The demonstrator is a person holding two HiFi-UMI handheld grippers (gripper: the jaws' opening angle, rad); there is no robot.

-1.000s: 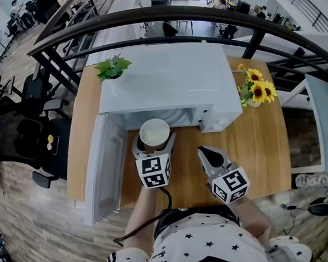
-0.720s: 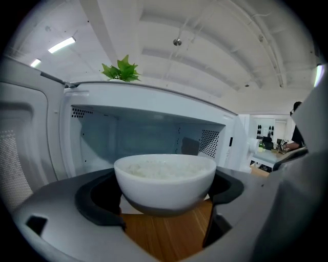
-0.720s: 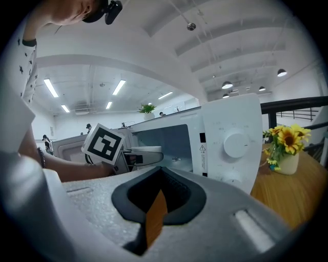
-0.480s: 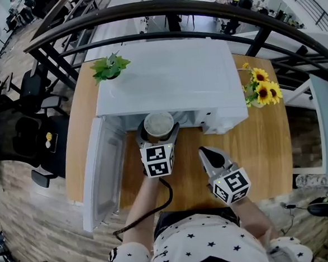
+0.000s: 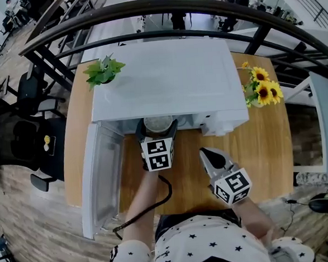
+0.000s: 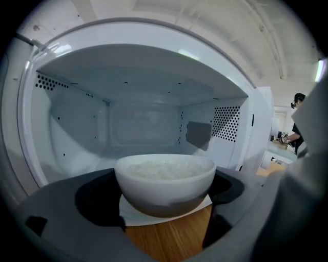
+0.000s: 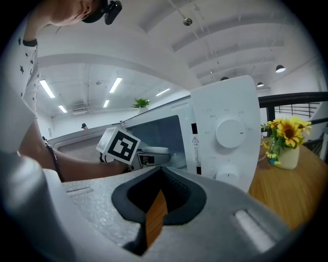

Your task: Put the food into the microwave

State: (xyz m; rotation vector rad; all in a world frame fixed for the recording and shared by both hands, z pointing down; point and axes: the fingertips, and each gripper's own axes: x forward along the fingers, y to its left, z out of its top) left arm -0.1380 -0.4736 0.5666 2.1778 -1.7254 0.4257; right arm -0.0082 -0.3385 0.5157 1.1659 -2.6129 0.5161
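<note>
A white bowl of rice (image 6: 164, 181) sits between the jaws of my left gripper (image 6: 165, 207), which is shut on it. In the head view the bowl (image 5: 158, 123) is at the mouth of the white microwave (image 5: 166, 77), half under its top edge, with the left gripper (image 5: 158, 128) just behind it. The empty cavity (image 6: 143, 123) lies right ahead of the bowl. My right gripper (image 5: 205, 153) hangs over the wooden table to the right, shut with nothing in it. The right gripper view shows its jaws (image 7: 156, 204) pressed together.
The microwave door (image 5: 103, 176) stands open to the left. The control panel with two knobs (image 7: 228, 138) faces the right gripper. Sunflowers in a vase (image 5: 260, 90) stand at the right, a small green plant (image 5: 104, 70) at the back left. The wooden table (image 5: 266, 148) shows beside the microwave.
My left gripper has carried the bowl forward, from in front of the microwave to its open mouth. The right gripper has stayed where it was.
</note>
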